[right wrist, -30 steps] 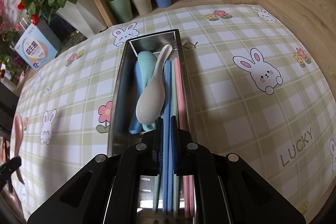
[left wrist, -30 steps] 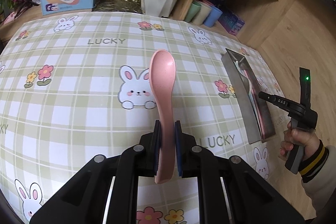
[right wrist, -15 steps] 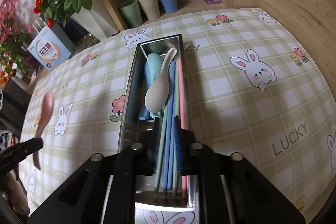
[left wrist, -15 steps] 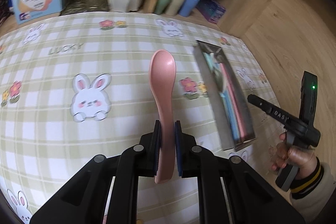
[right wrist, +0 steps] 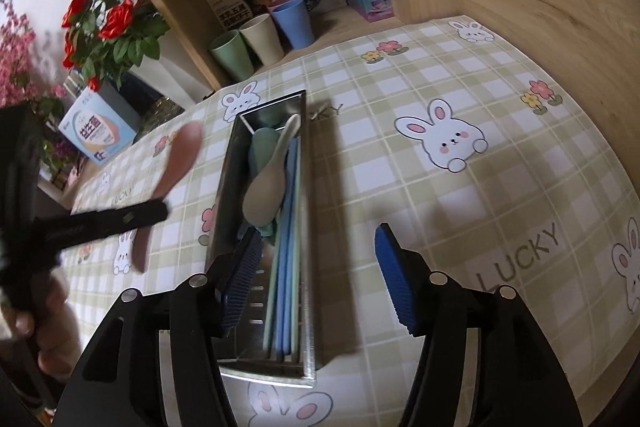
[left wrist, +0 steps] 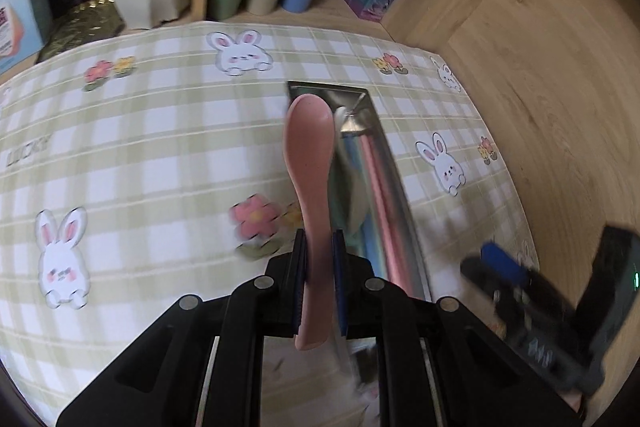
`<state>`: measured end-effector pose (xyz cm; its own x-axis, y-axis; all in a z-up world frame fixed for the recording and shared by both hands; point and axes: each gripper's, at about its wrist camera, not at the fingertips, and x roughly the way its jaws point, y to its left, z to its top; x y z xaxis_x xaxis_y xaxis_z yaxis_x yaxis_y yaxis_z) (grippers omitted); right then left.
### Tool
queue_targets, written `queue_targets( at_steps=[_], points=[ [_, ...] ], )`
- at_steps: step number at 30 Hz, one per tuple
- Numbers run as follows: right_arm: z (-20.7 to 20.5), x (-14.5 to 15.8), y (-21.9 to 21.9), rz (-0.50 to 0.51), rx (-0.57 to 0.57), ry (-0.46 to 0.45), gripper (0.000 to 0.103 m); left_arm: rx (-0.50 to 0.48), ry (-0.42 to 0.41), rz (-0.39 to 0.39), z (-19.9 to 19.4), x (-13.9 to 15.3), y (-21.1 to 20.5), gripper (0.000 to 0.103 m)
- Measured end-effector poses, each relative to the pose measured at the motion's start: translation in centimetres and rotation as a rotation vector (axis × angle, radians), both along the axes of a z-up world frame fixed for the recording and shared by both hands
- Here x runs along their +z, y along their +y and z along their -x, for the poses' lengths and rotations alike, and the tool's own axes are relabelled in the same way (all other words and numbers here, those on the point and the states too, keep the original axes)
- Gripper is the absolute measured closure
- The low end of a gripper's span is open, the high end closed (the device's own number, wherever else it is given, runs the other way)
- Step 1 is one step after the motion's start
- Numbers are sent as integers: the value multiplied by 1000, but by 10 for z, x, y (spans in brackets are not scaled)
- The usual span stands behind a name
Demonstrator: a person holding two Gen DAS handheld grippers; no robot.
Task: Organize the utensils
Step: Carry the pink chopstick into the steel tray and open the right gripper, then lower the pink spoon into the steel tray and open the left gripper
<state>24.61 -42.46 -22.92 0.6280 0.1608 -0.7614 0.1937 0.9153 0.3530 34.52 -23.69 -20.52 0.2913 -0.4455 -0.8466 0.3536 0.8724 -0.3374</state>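
A green-and-white checked oilcloth printed with rabbits, flowers and the word LUCKY covers the surface (right wrist: 460,211), which is tucked into a pale wooden nook. Nearest in the left wrist view, the left tool (left wrist: 319,283) is clamped on the lower handle of a pink plastic spoon (left wrist: 310,163), whose bowl points away and hangs over the near-left rim of the long stainless steel tray (right wrist: 310,267). In the right wrist view the right tool (right wrist: 316,279) is spread wide and empty, its blue pads (right wrist: 394,279) straddling the tray's near end without holding anything. Inside the tray lie a cream plastic spoon (right wrist: 266,191) resting across a teal spoon (right wrist: 262,147), and beside them a bundle of blue, green and pink chopsticks (right wrist: 286,259) running lengthwise. The step in hand looks like placing the pink spoon with the others; to do it well, the spoon should be carried a little further right until it sits wholly above the tray, kept parallel to the long walls, lowered onto the spoon side, not the chopsticks, and released only when low, so it does not bounce off the rim. The empty tool could steady the tray. Further back stand green, cream and blue plastic cups (right wrist: 264,39), boxes, and a white pot of red roses (right wrist: 108,27).
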Motion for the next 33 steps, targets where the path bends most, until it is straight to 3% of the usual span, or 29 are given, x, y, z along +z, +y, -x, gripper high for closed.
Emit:
queue_targets(
  at_steps=[9, 16, 20, 28, 33],
  points=[
    [11, -8, -25, -54, -67, -3, 46, 6, 80, -39, -39, -19, -46, 91],
    [14, -12, -32, -70, -95, 7, 46, -14, 88, -91, -53, -32, -64, 91],
    [18, -12, -33, -76, -110, 14, 46, -46, 103, -61, -57, -36, -70, 91],
    [26, 2, -30, -57, -124, 5, 46, -129, 24, -35, -38, -14, -66, 77],
    [31, 20, -21, -25, -114, -15, 46, -166, -81, -64, -14, 16, -50, 71]
  ],
)
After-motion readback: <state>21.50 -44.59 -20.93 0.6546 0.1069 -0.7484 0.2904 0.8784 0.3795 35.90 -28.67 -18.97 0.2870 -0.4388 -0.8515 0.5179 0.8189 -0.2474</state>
